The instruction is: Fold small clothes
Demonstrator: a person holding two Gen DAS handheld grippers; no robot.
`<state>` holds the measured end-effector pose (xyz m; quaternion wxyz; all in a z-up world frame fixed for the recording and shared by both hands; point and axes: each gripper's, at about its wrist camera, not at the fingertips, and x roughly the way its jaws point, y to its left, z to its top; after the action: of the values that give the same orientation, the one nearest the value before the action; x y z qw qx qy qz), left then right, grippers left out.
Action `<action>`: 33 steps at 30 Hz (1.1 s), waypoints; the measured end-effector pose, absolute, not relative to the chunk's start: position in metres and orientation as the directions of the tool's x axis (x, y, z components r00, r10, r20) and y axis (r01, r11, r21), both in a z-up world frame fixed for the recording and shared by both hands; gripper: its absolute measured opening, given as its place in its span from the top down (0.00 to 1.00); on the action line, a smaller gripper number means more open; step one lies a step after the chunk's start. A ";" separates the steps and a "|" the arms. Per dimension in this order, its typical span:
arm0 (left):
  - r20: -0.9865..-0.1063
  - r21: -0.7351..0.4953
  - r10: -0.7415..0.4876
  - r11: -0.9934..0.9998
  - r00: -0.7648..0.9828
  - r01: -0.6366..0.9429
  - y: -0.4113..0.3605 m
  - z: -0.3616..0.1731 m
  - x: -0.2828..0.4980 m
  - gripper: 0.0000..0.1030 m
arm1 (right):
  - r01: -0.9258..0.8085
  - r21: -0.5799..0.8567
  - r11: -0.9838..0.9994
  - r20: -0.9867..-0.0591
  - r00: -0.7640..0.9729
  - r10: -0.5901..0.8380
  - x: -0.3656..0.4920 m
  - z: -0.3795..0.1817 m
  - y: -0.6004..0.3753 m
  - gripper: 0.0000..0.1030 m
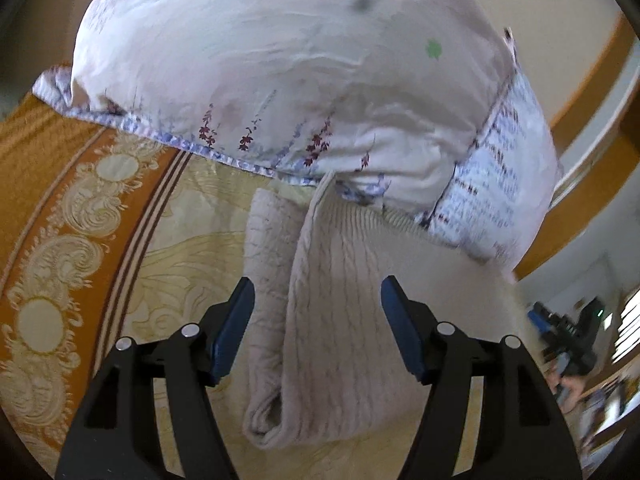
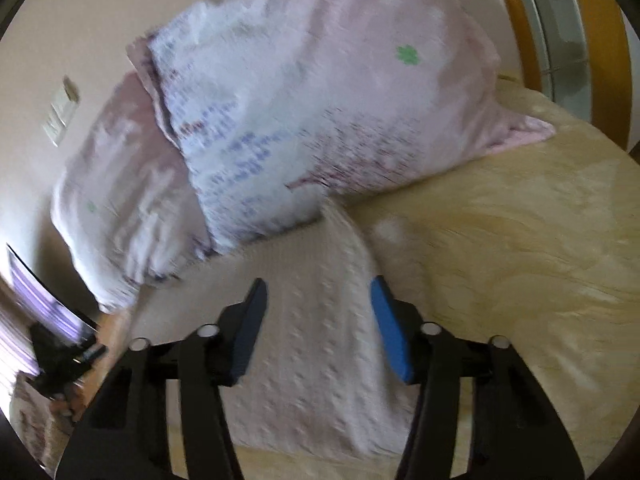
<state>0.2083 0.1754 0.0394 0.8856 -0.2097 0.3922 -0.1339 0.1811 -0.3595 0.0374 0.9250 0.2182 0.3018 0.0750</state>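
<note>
A bed is seen in both wrist views, covered by a cream and orange woven bedspread with scrolled ornament and dark stripes (image 1: 92, 216), which appears plain cream in the right wrist view (image 2: 520, 240). At the head of the bed, two large pillows in white and pale pink cases printed with small purple and maroon flowers are shown; the nearer pillow (image 1: 280, 80) fills the upper part of the left wrist view, and in the right wrist view it (image 2: 320, 112) is leaned over a second pillow (image 2: 120, 184) that lies lower and to the left. An orange-brown wooden bed frame (image 2: 600, 48) is seen curving past the pillows at the upper right.

A small pale pinkish-cream cable-knit garment (image 1: 332, 304) is laid on the bedspread directly below the pillows, its far end touching or tucked just under the nearer pillow's edge. In the left wrist view it is folded lengthwise, with a rolled fold open at its near end. In the right wrist view the same garment (image 2: 320, 340) is blurred, and only its raised knit dots can be made out.

The left gripper (image 1: 316, 320), black with blue pads, is held over the garment with its fingers well apart and no cloth pinched between them. The right gripper (image 2: 316, 320) is likewise held with its fingers apart above the knit, nothing being clamped.
</note>
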 end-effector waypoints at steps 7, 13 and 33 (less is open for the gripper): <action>-0.679 -0.395 -0.353 0.915 0.643 0.084 0.165 0.032 0.200 0.43 | 0.015 0.383 0.924 -0.591 0.772 0.232 0.173 0.015 -0.366 0.60; -0.715 -0.370 -0.338 0.926 0.612 0.079 0.156 0.020 0.205 0.59 | -0.015 0.346 0.938 -0.619 0.748 0.240 0.177 0.006 -0.357 0.69; -0.727 -0.415 -0.403 0.903 0.556 0.113 0.168 0.019 0.188 0.93 | 0.010 0.345 0.939 -0.591 0.779 0.209 0.136 0.011 -0.360 0.90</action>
<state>0.1878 0.1683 0.0189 0.8670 -0.1625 0.4469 -0.1488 0.1355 -0.3598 0.0107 0.9284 0.1668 0.3278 0.0536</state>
